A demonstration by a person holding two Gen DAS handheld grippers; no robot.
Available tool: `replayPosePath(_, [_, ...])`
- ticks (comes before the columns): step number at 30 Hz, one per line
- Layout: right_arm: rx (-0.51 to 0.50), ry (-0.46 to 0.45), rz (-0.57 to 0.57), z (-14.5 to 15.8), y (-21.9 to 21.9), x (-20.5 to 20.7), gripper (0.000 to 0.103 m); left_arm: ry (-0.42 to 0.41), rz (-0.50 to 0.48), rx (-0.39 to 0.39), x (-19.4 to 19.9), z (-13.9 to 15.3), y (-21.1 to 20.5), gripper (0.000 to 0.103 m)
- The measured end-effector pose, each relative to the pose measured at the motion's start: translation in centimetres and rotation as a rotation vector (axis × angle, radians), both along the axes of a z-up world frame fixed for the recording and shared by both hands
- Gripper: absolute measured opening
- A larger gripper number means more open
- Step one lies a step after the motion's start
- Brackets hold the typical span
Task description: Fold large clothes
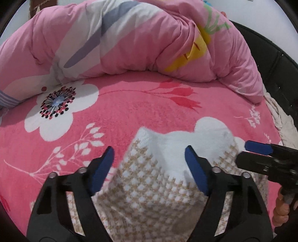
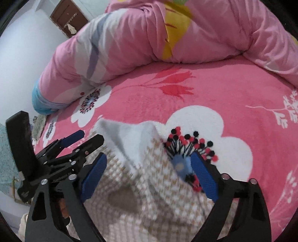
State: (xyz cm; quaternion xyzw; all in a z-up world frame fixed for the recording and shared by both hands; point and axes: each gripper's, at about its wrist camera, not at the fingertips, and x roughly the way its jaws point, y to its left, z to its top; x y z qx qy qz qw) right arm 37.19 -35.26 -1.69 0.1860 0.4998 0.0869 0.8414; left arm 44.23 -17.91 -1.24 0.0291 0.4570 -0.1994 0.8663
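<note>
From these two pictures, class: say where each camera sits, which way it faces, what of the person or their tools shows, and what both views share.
Left wrist: sits on the left hand-held gripper, faces forward and down at the checked garment on the pink floral blanket; the right hand-held gripper and a hand show at the right edge.
Right wrist: sits on the right hand-held gripper, same downward look; the left hand-held gripper shows at left.
Shared: garment, blanket, pink duvet behind.

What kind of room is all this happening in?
Most likely a bedroom. The work surface looks like a bed covered by a pink floral blanket, with a puffy pink quilt bunched along its far side, and a brown door set in a plain wall behind it.
</note>
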Motion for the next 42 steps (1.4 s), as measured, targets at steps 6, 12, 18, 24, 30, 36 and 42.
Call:
replayPosePath(6, [-0.029,0.017,-0.005,-0.5,0.2,-0.3,0.039,-0.005,-0.009,0.036,0.0,-0.2,0.1,0.036])
replayPosePath(12, [-0.059,-0.021,0.01,1.3,0.2,-2.2,0.007,-0.017,-0.025,-0.005,-1.1,1.2,1.6,0.015])
replayPosePath(18, [-0.125,-0.064,0.07,3.3,2.1,-5.8,0.006,-0.066,-0.102,-0.022,-4.7,3.5,2.6,0.01])
replayPosePath(24, [-0.151,-0.108,0.057,5.4,2.4,-8.3,0.011,-0.135,-0.167,0.009,-9.6,5.1,3.5,0.008])
replayPosePath(30, [-0.121,-0.13,0.003,7.1,0.5,-7.7,0.052,-0.213,-0.227,0.057,-14.4,5.7,5.2,0.007])
replayPosePath(36, [0.104,-0.115,-0.036,6.1,-1.6,-5.9,0.051,-0.245,-0.285,0.13,-18.3,3.9,6.8,0.0])
replayPosePath(42, [0.318,0.082,0.163,-0.4,1.8,-5.5,0.039,-0.188,-0.275,0.147,-18.6,1.4,8.0,0.0])
